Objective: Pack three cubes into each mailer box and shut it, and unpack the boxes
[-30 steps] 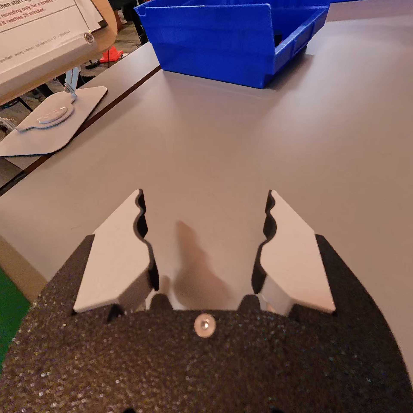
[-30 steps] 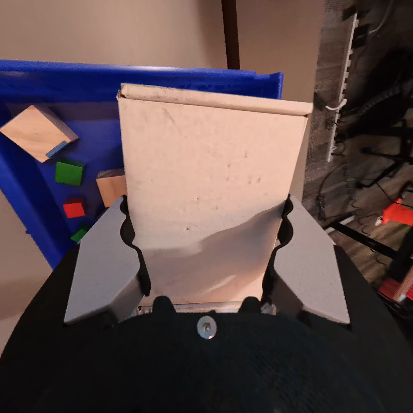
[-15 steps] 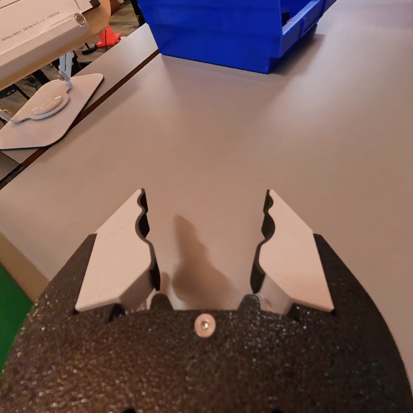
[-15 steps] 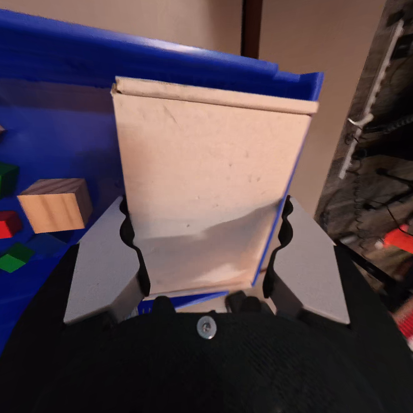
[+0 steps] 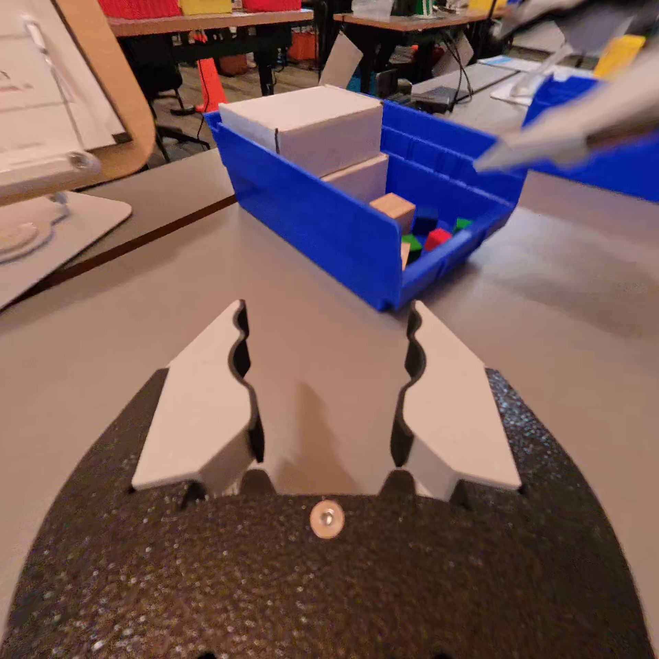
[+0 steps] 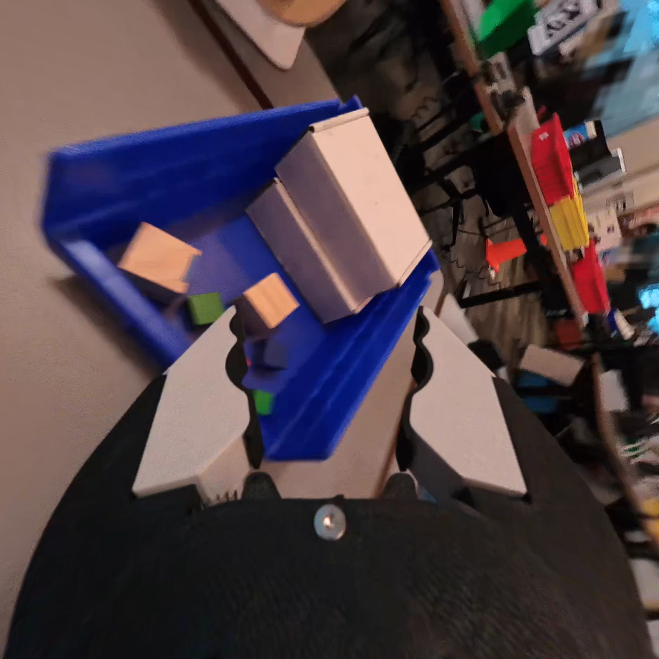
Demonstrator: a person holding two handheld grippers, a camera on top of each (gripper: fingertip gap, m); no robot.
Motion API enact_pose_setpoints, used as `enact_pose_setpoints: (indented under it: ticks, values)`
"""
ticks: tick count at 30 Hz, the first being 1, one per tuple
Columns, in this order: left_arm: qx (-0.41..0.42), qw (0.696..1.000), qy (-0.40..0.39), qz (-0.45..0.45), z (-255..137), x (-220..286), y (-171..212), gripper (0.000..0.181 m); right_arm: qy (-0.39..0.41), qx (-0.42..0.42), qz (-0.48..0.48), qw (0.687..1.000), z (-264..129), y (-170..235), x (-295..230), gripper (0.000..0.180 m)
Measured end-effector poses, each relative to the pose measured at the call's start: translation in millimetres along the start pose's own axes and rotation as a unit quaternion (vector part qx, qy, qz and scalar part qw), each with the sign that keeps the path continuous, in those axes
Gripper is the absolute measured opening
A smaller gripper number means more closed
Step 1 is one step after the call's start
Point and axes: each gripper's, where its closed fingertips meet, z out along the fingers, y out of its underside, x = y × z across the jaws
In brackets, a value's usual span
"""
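Observation:
A blue bin [image 5: 313, 228] stands on the grey table ahead of my left gripper [image 5: 327, 306], which is open and empty just above the table. Two shut white mailer boxes lie at the bin's far end, the upper box [image 5: 321, 132] resting on the lower box [image 5: 360, 178]. The near end holds a wooden block [image 5: 392, 208] and red [image 5: 437, 237], green [image 5: 410, 242] and dark blue cubes. My right gripper [image 6: 327, 313] is open and empty above the bin [image 6: 160, 167], back from the boxes [image 6: 367, 207]. It shows blurred in the left wrist view [image 5: 556, 139].
A second blue bin [image 5: 606, 167] stands at the far right. A board on a stand [image 5: 53, 89] with a flat base plate [image 5: 71, 221] is at the left, past a table seam. Behind are an orange cone [image 5: 210, 85] and cluttered tables.
My right gripper has let go of the white box, which now rests in the bin on the other box, and has pulled back. My left gripper has tilted up, bringing the whole bin into view.

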Motion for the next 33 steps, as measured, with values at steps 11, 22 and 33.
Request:
enact_pose_setpoints:
  ticks: [11,22,33]
  values:
    - [-0.038,0.995,-0.086,-0.024,101,24,-23,0.029,0.111,0.08,0.286,0.949,-76,52,-28,0.078]
    - [-0.022,0.981,-0.18,0.076,9,-14,4,0.007,0.075,0.146,0.229,0.959,-99,-10,-40,0.085]
    - [0.019,0.972,-0.224,0.06,-183,-67,66,0.006,-0.122,0.284,0.292,0.905,-91,-172,-129,0.097]
